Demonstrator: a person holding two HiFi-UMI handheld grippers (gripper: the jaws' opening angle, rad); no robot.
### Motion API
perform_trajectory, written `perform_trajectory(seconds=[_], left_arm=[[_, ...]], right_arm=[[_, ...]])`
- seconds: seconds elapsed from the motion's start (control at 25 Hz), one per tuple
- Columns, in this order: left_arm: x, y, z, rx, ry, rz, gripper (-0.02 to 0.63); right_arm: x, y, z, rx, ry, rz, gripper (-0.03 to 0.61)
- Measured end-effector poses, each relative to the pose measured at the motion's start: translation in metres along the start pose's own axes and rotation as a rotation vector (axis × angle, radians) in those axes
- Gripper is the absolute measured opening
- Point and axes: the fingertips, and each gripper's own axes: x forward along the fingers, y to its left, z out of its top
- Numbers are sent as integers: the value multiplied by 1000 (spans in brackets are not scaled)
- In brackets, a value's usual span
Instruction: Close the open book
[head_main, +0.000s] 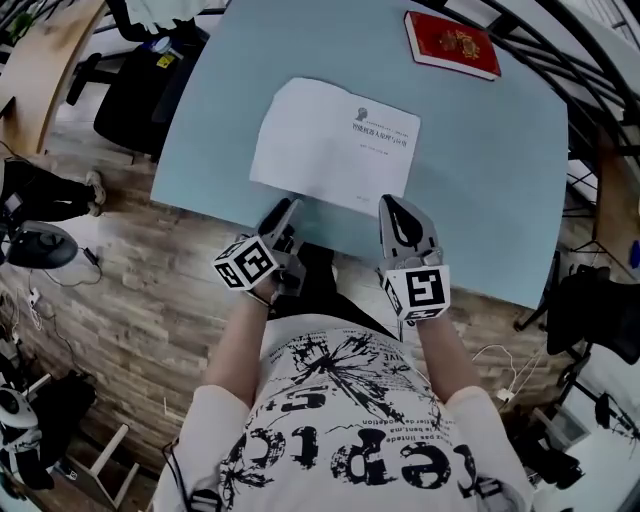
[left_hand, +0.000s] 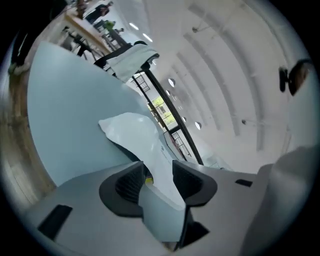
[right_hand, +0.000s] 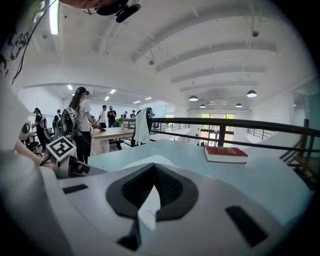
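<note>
A thin white book (head_main: 335, 140) with a small line of print on its top face lies on the pale blue table (head_main: 480, 180). Both grippers sit at its near edge. My left gripper (head_main: 283, 210) is at the near left corner. In the left gripper view its jaws (left_hand: 159, 177) stand apart, and the white cover (left_hand: 135, 130) curves up off the table and runs between them. My right gripper (head_main: 398, 208) is at the near right corner. In the right gripper view its jaws (right_hand: 154, 187) are closed on the thin white edge (right_hand: 150, 210).
A closed red book (head_main: 452, 44) lies at the table's far right and also shows as the red book (right_hand: 225, 154) in the right gripper view. The near table edge runs just under both grippers. A black chair (head_main: 140, 80) stands at the left, and people stand at desks (right_hand: 107, 131) beyond.
</note>
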Motion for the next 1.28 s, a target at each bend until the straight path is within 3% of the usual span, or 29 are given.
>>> perform_trajectory(seconds=[0.08,0.4,0.72,0.88,1.04,1.28], left_arm=[[4,6,0,-113,-26,-23,200],[15,27,15,-371,-131,-59,209],[31,35,27,-511,-210,-67,177],[33,37,25,-527,-223,-50,57],[32,33,27,-510,-229,-44,30],[32,7,30,-257,-175,-50,23]], right_arm=[[3,0,-4,5,10,3,11],[8,0,-10,3,29,5,11],[8,-5,-15,15,39,-10,11],[4,-7,-15,13,40,-18,11],[-2,-10,-14,12,37,-29,11],[-16,-14,-11,12,23,-51,11]])
